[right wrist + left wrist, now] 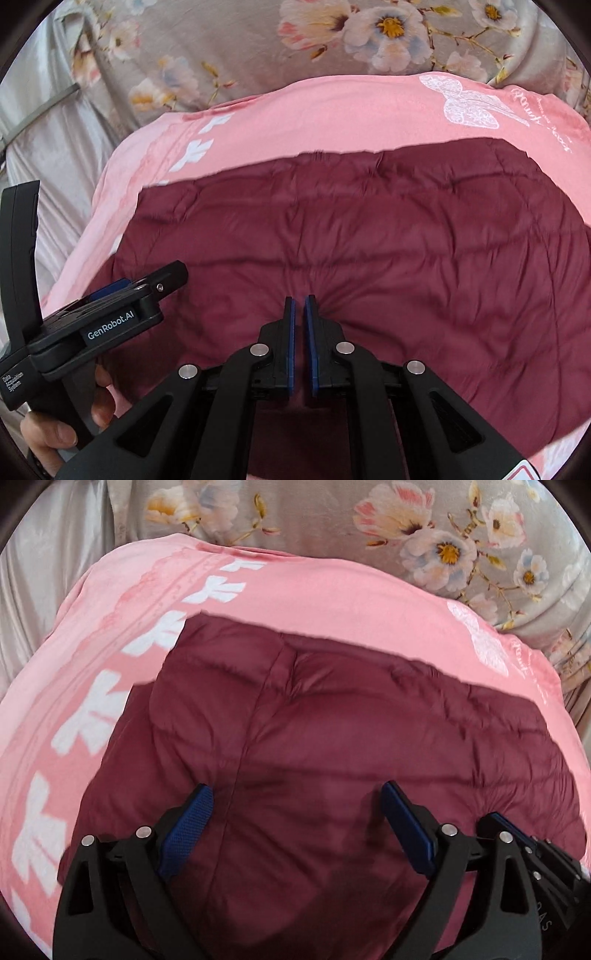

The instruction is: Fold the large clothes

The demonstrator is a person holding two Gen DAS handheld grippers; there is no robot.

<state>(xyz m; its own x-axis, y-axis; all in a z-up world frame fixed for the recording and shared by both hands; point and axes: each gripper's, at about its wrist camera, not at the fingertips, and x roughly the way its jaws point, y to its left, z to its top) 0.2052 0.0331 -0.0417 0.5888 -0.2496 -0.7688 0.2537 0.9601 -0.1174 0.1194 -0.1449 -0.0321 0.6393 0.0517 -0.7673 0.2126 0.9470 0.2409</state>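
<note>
A maroon quilted puffer jacket (332, 731) lies spread flat on a pink sheet (314, 590). It also shows in the right wrist view (369, 229). My left gripper (297, 794) is open, its blue pads wide apart just above the jacket's near part. My right gripper (300, 301) is nearly shut, pads a narrow gap apart, with jacket fabric bunched at its tips; whether fabric is pinched is unclear. The left gripper (155, 284) shows at the left in the right wrist view, held by a hand (55, 424).
The pink sheet (332, 118) has white prints and a white butterfly (465, 103). Behind it lies a grey floral bedspread (332, 517), also in the right wrist view (221, 48). Pale satin fabric (44, 572) is at the left.
</note>
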